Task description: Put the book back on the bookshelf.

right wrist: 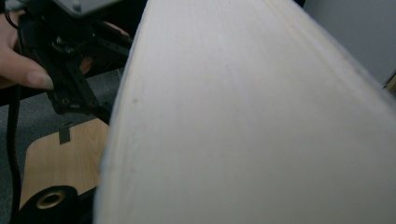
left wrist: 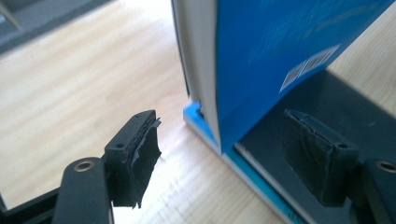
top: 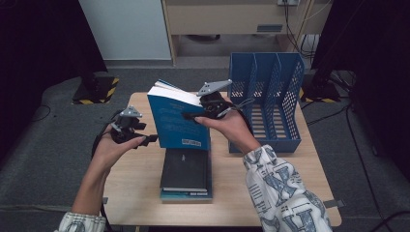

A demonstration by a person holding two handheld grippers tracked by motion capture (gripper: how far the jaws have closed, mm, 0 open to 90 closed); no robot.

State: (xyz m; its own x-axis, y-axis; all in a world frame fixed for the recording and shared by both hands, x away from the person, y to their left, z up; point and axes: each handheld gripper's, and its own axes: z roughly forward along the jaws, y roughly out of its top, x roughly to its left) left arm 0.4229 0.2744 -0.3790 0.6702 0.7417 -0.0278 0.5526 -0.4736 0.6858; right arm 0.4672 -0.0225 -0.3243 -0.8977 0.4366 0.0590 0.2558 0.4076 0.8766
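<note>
Two hand-held grippers at work over one blue book [top: 175, 123], stood upright on a low stack of books [top: 186, 176] at mid-desk [top: 145, 191]

Step in hand, as judged: lifting the blue book off the stack for filing in the blue file rack [top: 270, 104] at the far right of the desk. Best done by keeping the right clamp firm on the upper corner, raising straight so the lower edge clears the black cover beneath, and bringing the left jaws square onto the spine side before any swing toward a rack slot

Right hand-held gripper [top: 193, 115]: clamped on the blue book at its top right corner; page edges [right wrist: 252, 121] close before its camera

Left hand-held gripper [top: 151, 138]: jaws apart, not pressing on anything; pads [left wrist: 140, 154] either side of the book's lower corner [left wrist: 224, 135], one over bare desk, the other over the black cover of the stack, both clear of the book

Blue book: tilted slightly, lower edge resting on the stack, between the two grippers, just beside the rack but apart from it
</note>
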